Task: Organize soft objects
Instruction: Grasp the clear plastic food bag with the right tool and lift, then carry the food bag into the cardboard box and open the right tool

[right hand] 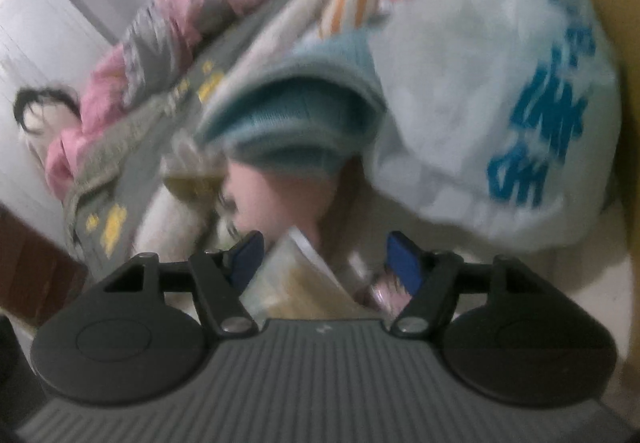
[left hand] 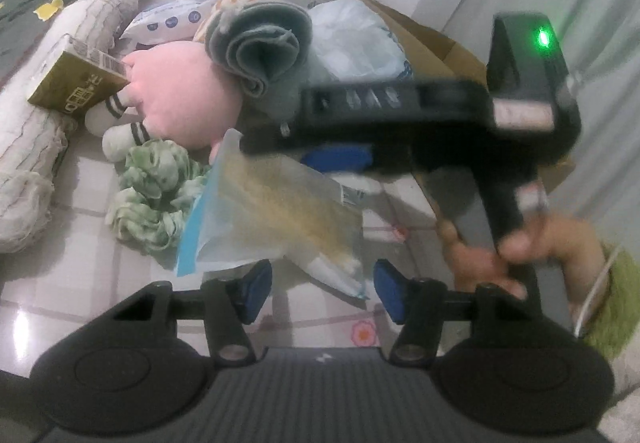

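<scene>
A clear zip bag (left hand: pixel 280 211) with yellowish contents lies tilted over the tiled floor, its lower corner between the blue pads of my left gripper (left hand: pixel 323 295), which is open and not touching it. In the right wrist view, which is blurred, the same zip bag (right hand: pixel 304 283) sits between the spread pads of my right gripper (right hand: pixel 326 257), and no pad is seen pressing on it. Behind lie a pink plush toy (left hand: pixel 180 99), a rolled grey-blue knit cloth (left hand: pixel 260 47) and a crumpled green-and-white cloth (left hand: pixel 152 191). A hand (left hand: pixel 480 259) holds the right gripper's handle.
A long pale bolster (left hand: pixel 36 147) lies at the left, with an olive box (left hand: pixel 76 83) leaning on it. A white plastic bag with blue print (right hand: pixel 500 91) sits in an open cardboard box (left hand: pixel 440 43) at the back right. A green mat (left hand: pixel 612 303) lies at the right.
</scene>
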{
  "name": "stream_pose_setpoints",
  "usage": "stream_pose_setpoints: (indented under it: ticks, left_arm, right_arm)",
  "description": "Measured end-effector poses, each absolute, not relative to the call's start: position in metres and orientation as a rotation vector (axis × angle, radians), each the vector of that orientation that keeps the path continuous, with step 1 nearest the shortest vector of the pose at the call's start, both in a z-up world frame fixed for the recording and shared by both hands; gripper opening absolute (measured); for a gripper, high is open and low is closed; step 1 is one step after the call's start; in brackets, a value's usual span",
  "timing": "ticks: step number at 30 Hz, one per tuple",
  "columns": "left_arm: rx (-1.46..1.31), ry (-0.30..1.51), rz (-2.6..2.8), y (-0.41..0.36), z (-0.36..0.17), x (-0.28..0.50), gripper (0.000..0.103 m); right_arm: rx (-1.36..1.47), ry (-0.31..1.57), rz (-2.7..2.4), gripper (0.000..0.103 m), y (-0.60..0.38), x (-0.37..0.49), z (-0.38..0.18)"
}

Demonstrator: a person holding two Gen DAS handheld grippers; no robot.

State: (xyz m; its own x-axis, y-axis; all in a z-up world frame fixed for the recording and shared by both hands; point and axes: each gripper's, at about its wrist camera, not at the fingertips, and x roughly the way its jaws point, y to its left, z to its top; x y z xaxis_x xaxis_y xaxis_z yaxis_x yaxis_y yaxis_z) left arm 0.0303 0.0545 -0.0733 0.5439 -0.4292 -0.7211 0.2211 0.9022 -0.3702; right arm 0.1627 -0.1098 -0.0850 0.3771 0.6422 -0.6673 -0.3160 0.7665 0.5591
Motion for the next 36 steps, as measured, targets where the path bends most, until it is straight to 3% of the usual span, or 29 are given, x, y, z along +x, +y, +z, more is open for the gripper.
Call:
stream_pose_setpoints:
  ticks: [11, 13, 15, 16, 19, 28, 36]
  left_arm:
    - [-0.193, 0.927, -0.327, 0.057, -0.077, 0.034, 0.057]
    - [-0.167, 0.908, -0.329, 0.053, -0.075, 0.031, 0.041]
    - [-0.155, 0.897, -0.356, 0.048, -0.07, 0.026, 0.032]
    - [-0.138, 0.888, -0.353, 0.046, -0.066, 0.022, 0.032]
    - [-0.085, 0.855, -0.347, 0.038, -0.055, 0.01, 0.032]
    - [0.004, 0.748, -0.307, 0.028, 0.002, -0.003, 0.032]
    - [0.096, 0.616, -0.391, -0.007, 0.066, 0.046, 0.033]
  right_arm:
    - [0.431, 1.089, 0.698, 0.069, -0.12, 0.126, -0.098]
    - [0.438, 1.085, 0.69, 0.062, -0.124, 0.122, -0.099]
    - [0.462, 1.085, 0.694, 0.054, -0.128, 0.119, -0.097]
    - [0.471, 1.088, 0.7, 0.049, -0.13, 0.117, -0.096]
    - [0.457, 1.072, 0.71, 0.047, -0.133, 0.109, -0.085]
    - [0.479, 0.949, 0.796, 0.047, -0.147, 0.091, -0.035]
    - [0.529, 0.758, 0.782, 0.047, -0.189, 0.115, 0.038]
